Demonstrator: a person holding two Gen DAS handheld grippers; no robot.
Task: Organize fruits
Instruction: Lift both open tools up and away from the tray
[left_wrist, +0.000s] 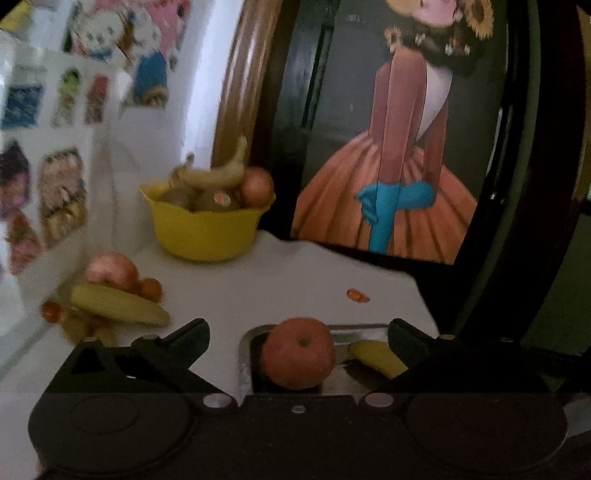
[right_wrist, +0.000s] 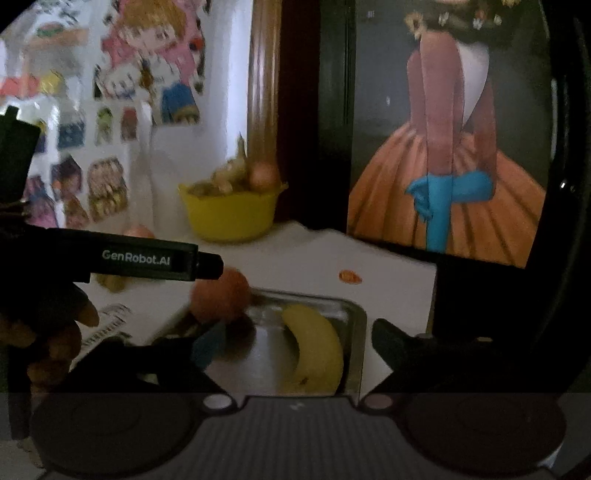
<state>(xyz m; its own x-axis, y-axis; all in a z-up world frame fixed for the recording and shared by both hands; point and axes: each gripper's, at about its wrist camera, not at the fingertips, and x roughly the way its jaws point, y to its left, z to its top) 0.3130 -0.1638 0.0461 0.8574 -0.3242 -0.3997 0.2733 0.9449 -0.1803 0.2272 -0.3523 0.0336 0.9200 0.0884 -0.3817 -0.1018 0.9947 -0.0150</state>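
Note:
A red-orange apple (left_wrist: 297, 352) sits in a metal tray (left_wrist: 246, 354) on the white table. My left gripper (left_wrist: 298, 326) is open around it, with a clear gap on each side. Beside the apple, a yellow banana (left_wrist: 376, 356) lies in the same tray. In the right wrist view the banana (right_wrist: 317, 347) lies in the tray (right_wrist: 356, 332) between the wide-apart jaws of my open right gripper (right_wrist: 299, 330), which holds nothing. The apple (right_wrist: 221, 295) is at the tray's far left. Just above it reaches a black finger (right_wrist: 147, 260) of the left gripper.
A yellow bowl (left_wrist: 207, 229) at the back holds bananas and round fruit. At the left lie an apple (left_wrist: 110, 269), a yellow corn cob (left_wrist: 118, 304) and small orange fruits. A framed picture (left_wrist: 388, 147) stands behind. A small orange scrap (left_wrist: 357, 295) lies on the table. A hand (right_wrist: 55, 332) is at the left.

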